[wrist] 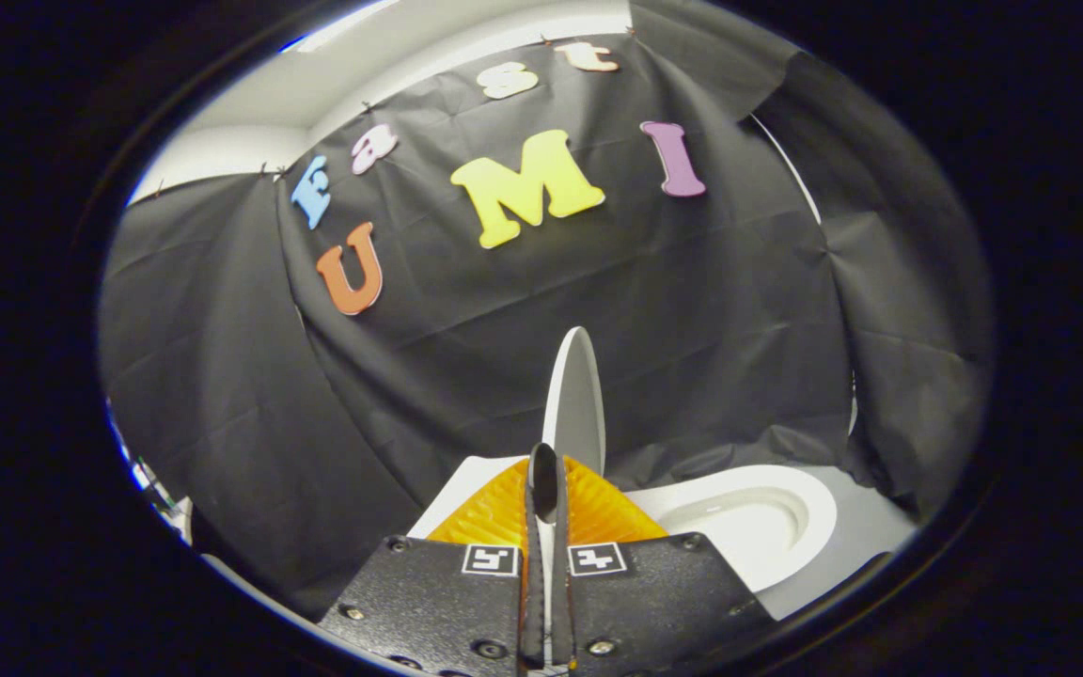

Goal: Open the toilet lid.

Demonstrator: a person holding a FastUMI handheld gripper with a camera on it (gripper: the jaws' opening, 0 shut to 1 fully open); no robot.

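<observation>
Up close, the gripper (546, 470) has its two fingers drawn almost together, a thin slit between them, and the edge of the lid (575, 395) sits in that slit at the tips, so both fingers seem to press on it. Each finger is a narrow upright strip rising from a broad, dark, grainy plate fastened with round screws; each plate bears a small square black-and-white marker near the slit. Ribbed, fan-shaped pieces spread left and right behind the fingertips. The lid is raised and seen edge-on: a thin, smooth, pale blade with a rounded top, standing nearly upright and rising straight beyond the fingertips against the wall. To the right of the fingers and lower lies the seat (767, 498), a glossy white oval ring with a shaded hollow in its middle, uncovered. A flat white surface shows just left of the ribbed pieces, near the lid's foot; what it is cannot be told. Farther out, the booth's wall (692, 310) is matte black cloth, creased and folded, hanging in panels to the left, far side and right. Above the cloth, at far left, a pale ceiling (335, 85) with a bright strip light shows.
</observation>
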